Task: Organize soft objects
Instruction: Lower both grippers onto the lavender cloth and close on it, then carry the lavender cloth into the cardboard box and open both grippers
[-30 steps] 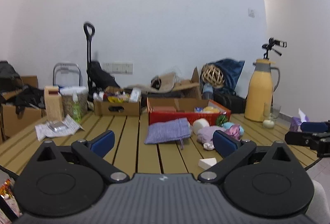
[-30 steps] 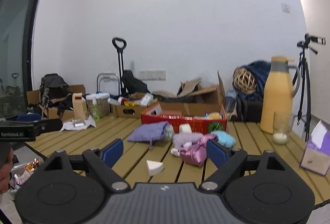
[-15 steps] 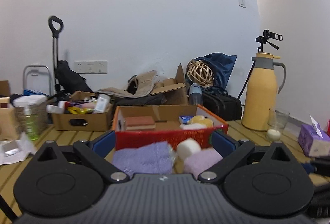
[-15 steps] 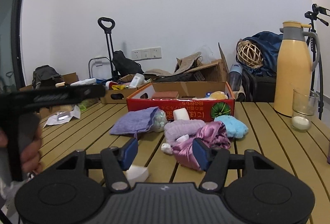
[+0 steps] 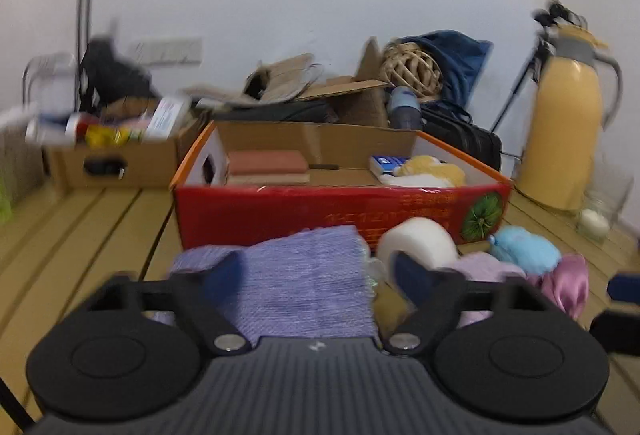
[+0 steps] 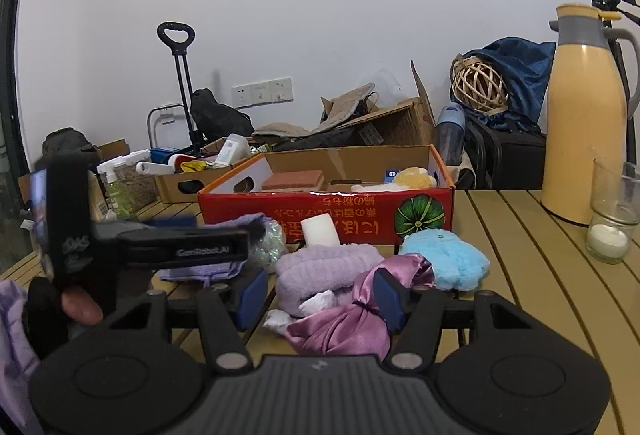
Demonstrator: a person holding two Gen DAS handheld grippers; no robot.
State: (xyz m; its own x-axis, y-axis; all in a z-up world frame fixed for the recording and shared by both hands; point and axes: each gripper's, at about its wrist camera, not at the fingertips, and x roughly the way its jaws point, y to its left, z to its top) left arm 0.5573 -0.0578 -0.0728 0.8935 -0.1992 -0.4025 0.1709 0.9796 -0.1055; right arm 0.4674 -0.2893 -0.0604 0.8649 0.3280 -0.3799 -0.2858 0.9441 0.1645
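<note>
Left claw, jaws apart and just now narrowing, with the lavender knit cloth lying between its blue pads; the blurred view does not show the pads pressing on the cloth. Right claw, jaws partly apart after closing somewhat, held low over the pile of soft things, the pink satin pouch and the folded lilac towel lying between its fingertips, neither visibly pinched.

On the slatted wooden table, in front of the red cardboard box: knit cloth at left, a white foam cylinder standing upright just before the box wall, lilac towel beside it, satin pouch overlapping the towel's near edge, and a fluffy light-blue plush at right, touching the pouch. Inside the box: a brick-red sponge at left and a yellow-and-white plush at right.

Right of the box, well apart: a yellow thermos jug and a glass holding a candle. In the right wrist view the left claw's body extends from the left edge, a person's hand beneath it.
</note>
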